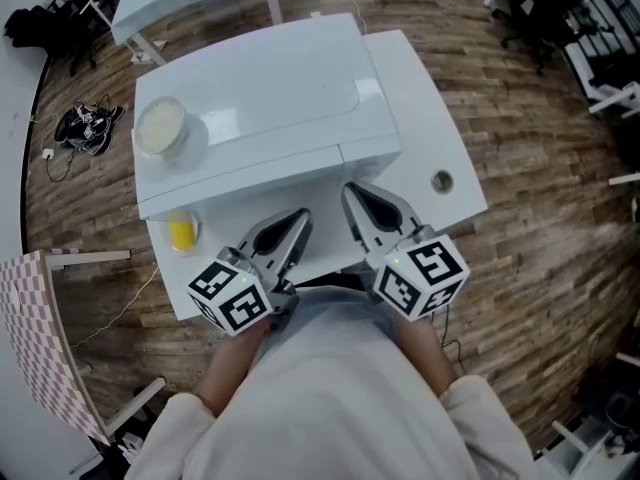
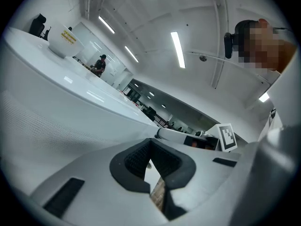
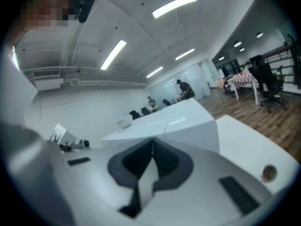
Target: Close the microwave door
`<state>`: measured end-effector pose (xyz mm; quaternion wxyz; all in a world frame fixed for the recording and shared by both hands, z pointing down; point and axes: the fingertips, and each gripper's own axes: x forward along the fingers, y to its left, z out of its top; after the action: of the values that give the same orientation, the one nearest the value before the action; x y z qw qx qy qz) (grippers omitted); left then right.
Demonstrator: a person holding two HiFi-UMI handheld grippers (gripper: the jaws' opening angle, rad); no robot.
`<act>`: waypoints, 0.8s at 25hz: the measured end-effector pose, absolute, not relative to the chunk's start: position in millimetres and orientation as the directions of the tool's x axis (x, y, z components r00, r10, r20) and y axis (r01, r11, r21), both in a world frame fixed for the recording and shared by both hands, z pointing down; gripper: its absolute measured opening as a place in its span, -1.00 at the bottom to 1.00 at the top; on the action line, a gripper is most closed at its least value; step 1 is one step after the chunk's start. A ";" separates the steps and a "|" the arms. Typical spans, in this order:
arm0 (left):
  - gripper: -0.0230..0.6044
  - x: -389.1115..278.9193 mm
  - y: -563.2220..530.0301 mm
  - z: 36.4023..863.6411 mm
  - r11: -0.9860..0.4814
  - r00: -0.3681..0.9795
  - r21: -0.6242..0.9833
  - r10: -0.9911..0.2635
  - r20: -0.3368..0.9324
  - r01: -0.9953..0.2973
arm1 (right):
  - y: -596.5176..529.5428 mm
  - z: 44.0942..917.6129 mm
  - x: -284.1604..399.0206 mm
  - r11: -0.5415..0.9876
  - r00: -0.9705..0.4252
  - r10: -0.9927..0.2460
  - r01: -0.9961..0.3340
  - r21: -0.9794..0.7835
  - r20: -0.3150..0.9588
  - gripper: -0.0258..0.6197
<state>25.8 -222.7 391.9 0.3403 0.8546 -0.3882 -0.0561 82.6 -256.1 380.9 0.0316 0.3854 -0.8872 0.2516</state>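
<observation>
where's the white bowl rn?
Head view, left side: the white bowl sits on top of the microwave near its left edge, beyond the left gripper.

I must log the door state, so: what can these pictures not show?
- Microwave, door side: the head view shows only its top.
- Yellow thing: head view, too small to name.
- Bowl, its print: left gripper view, too small to read.

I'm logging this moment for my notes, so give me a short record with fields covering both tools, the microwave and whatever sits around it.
Left tool: shut, empty, in front of the microwave
Right tool: shut, empty
Bowl: on microwave top, left side
Yellow item: on the table beside it
Door: state not visible
</observation>
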 end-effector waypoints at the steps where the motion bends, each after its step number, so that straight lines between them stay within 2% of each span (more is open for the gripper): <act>1: -0.88 27.6 -221.5 390.4 -0.472 0.694 0.621 -0.700 0.166 -0.625 | -253.9 379.0 83.5 0.580 -0.701 -0.669 -0.701 -0.414 0.249 -0.85; 20: -0.88 32.9 -200.1 377.3 -0.512 0.683 0.538 -0.710 0.173 -0.669 | -199.2 367.8 94.1 0.616 -0.699 -0.677 -0.710 -0.341 0.232 -0.85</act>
<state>32.9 -200.1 377.3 0.2939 0.8689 -0.3967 -0.0349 94.1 -199.2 367.8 0.0400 0.3861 -0.8980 0.2069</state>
